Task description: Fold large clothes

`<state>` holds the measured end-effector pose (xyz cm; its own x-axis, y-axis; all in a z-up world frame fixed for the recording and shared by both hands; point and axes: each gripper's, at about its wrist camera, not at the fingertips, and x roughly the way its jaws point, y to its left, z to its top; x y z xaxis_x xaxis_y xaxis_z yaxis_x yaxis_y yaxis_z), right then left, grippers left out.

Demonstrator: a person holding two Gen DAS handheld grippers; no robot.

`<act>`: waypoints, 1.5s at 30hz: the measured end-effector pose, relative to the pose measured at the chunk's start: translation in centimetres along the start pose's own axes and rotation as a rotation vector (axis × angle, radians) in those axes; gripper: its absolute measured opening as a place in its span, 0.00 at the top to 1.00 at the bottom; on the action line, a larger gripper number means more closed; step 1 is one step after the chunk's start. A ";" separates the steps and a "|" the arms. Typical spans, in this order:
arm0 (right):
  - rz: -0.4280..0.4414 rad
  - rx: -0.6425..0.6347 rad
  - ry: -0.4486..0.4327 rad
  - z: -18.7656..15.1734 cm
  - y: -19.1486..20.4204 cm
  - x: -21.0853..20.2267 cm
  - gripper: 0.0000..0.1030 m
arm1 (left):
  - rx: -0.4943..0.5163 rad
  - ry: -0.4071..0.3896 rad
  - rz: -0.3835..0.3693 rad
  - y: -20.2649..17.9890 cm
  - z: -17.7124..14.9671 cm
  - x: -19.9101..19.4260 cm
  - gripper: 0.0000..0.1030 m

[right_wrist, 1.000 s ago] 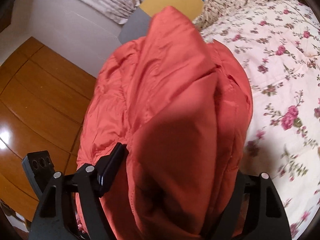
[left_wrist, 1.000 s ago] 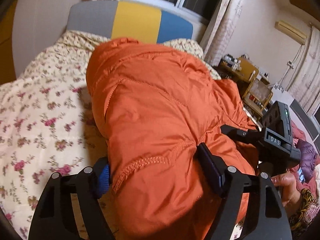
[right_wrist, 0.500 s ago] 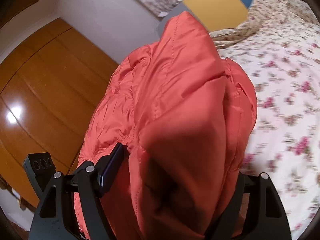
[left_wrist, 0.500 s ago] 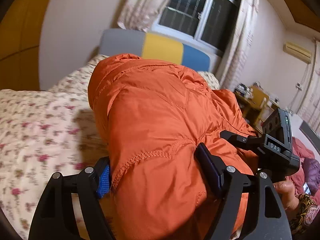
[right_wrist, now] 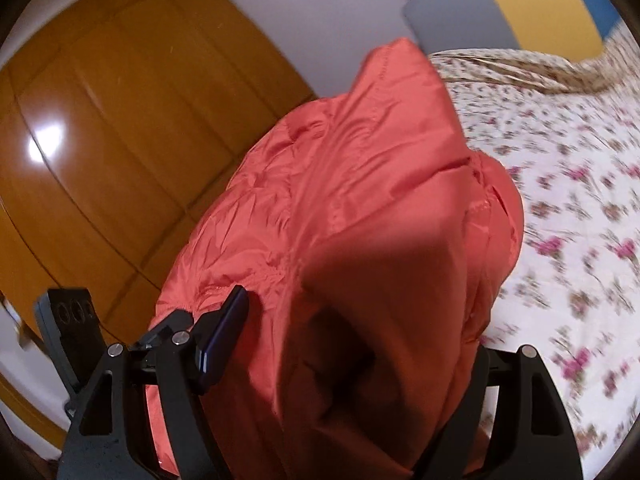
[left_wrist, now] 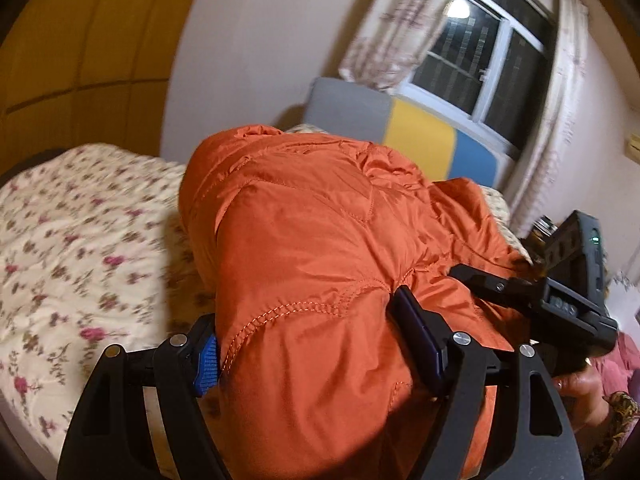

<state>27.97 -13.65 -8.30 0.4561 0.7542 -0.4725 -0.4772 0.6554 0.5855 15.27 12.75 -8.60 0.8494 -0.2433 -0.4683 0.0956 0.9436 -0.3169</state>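
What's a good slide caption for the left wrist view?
Left gripper clamps a bulky orange puffer jacket above a floral bedspread, right gripper alongside.

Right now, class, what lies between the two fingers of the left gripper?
A thick bundle of the orange puffer jacket fills the left gripper, pressed by both pads; the left wrist view shows it.

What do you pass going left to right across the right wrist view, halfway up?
Wardrobe → jacket → bedspread.
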 end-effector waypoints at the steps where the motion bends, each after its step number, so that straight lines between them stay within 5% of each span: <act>1: -0.014 -0.009 0.013 -0.5 0.2 0.9 0.26 | -0.022 0.007 0.013 1.0 -0.3 0.4 0.26; 10: -0.092 0.044 0.058 -2.8 -1.9 2.9 0.11 | -0.119 0.030 0.098 4.1 -4.1 0.7 0.03; 15: -0.179 0.094 -0.141 -0.9 -0.7 -4.2 0.11 | -0.107 0.004 0.216 3.6 -1.2 -1.8 0.03; 17: -0.215 0.048 -0.188 1.1 0.7 -4.8 0.22 | -0.126 -0.032 0.249 3.6 1.0 -2.1 0.03; 21: -0.218 -0.100 -0.146 4.7 4.0 -1.2 0.41 | -0.149 0.010 0.297 3.6 5.3 1.0 0.03; 27: -0.323 -0.131 0.011 6.5 3.6 7.3 0.52 | 0.029 0.112 0.457 2.1 9.1 9.0 0.03; 31: -0.341 -0.080 0.047 4.6 1.2 9.3 0.52 | 0.004 0.226 0.420 3.3 8.0 13.1 0.03; 35: -0.358 -0.092 0.049 3.2 0.5 10.4 0.52 | -0.063 0.235 0.385 4.9 7.5 14.3 0.03; 45: -0.356 -0.090 0.044 2.4 0.1 11.6 0.50 | -0.047 0.239 0.442 4.7 6.8 16.1 0.03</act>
<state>34.99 -4.97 -12.12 0.5735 0.4777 -0.6655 -0.3591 0.8768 0.3199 32.92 14.81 -12.03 0.6605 0.1275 -0.7399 -0.2747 0.9582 -0.0801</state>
